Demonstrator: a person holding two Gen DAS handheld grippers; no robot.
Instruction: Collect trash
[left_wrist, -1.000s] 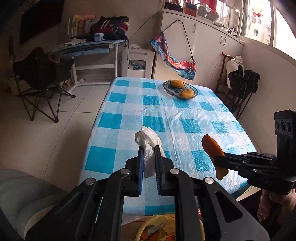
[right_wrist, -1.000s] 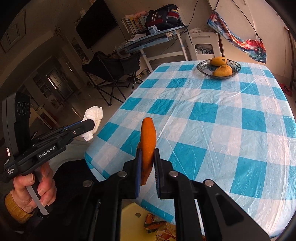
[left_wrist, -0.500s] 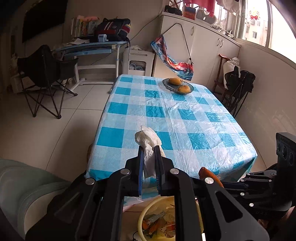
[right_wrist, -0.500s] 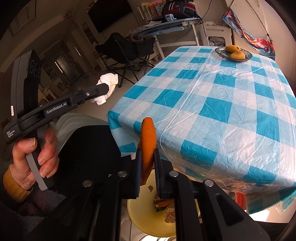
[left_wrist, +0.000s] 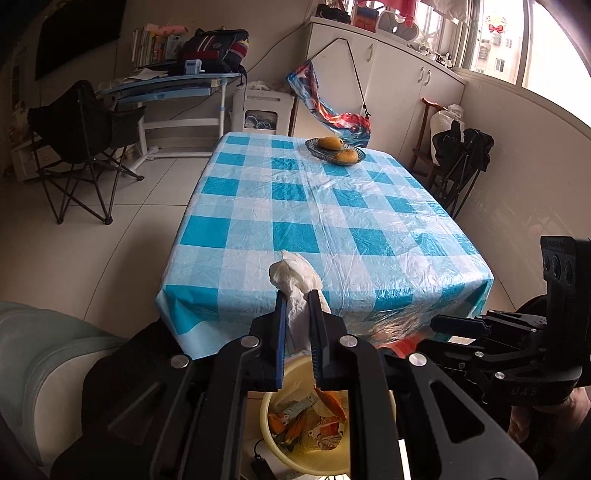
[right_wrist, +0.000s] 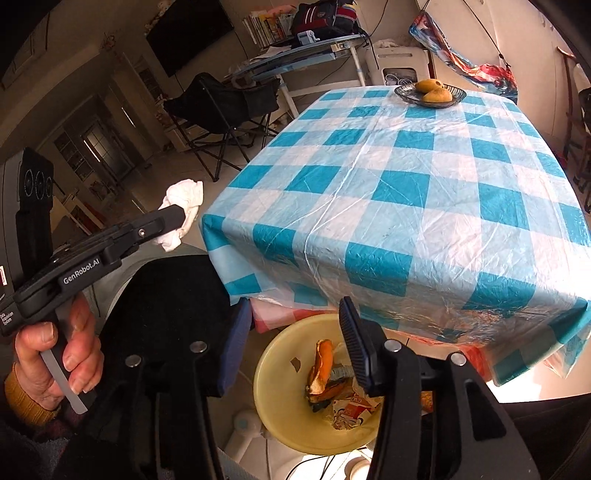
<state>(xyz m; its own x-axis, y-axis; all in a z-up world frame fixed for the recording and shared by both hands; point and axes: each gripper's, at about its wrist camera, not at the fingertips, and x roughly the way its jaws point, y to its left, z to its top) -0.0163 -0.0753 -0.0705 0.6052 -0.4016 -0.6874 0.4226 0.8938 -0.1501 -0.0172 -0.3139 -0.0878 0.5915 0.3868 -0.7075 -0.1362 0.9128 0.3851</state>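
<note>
Right wrist: peel (right_wrist: 320, 365) in bin (right_wrist: 273, 373)

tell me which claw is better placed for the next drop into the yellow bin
Left. The left claw is shut on the crumpled tissue just above the yellow bin. The right claw is opening with nothing between its fingers; the orange peel lies in the bin.
</note>
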